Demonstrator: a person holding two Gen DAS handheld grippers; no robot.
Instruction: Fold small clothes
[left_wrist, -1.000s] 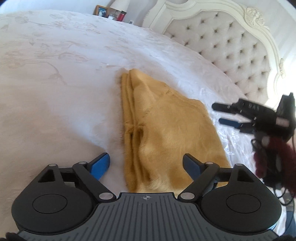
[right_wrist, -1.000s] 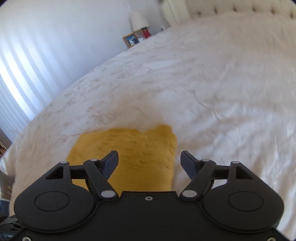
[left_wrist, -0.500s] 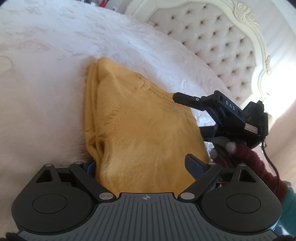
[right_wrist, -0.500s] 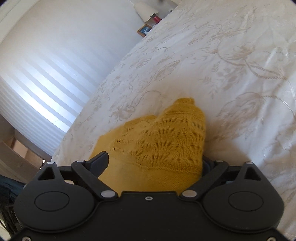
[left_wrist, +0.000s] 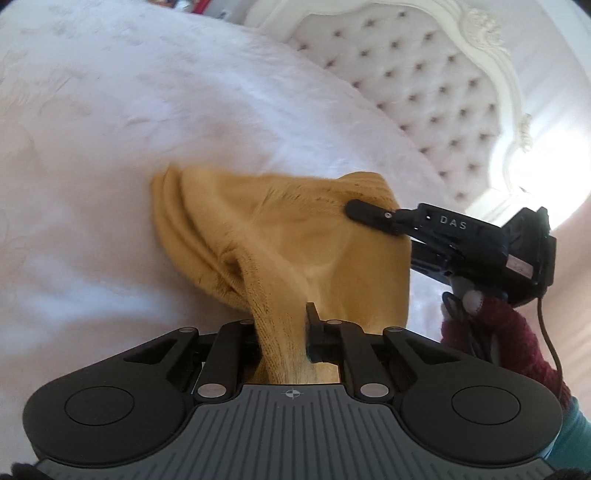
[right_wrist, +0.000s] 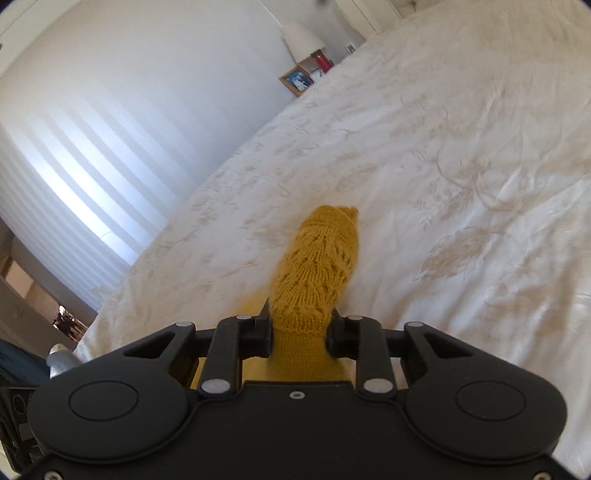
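In the left wrist view, the left gripper (left_wrist: 282, 334) is drawn narrow, its two black fingers pinching a bunched fold of the mustard-yellow knit garment (left_wrist: 295, 243) at the bottom centre of the frame. The cloth rises from the white bedspread (left_wrist: 110, 129) in the middle of the frame, its left edge in soft rolled folds, its surface fuzzy and finely ribbed. At the right of the same frame the right gripper (left_wrist: 365, 210) reaches in from the right edge, a black finger laid on the garment's upper right corner; the other finger is hidden behind the cloth. A hand in a dark red knitted glove (left_wrist: 498, 332) holds that tool at the lower right. A cream tufted headboard (left_wrist: 424, 81) with a carved white frame fills the upper right.

In the right wrist view, the right gripper (right_wrist: 299, 330) is closed to a narrow gap around a thick tongue of the same garment (right_wrist: 317, 269), which stands out ahead of the fingers at the frame's centre and shows an openwork lace-knit pattern. The bedspread (right_wrist: 443, 166) under it is off-white with a woven leaf and flower design. A lamp (right_wrist: 301, 38) and a small framed picture (right_wrist: 296, 80) stand at the upper centre, beyond the bed's far edge.
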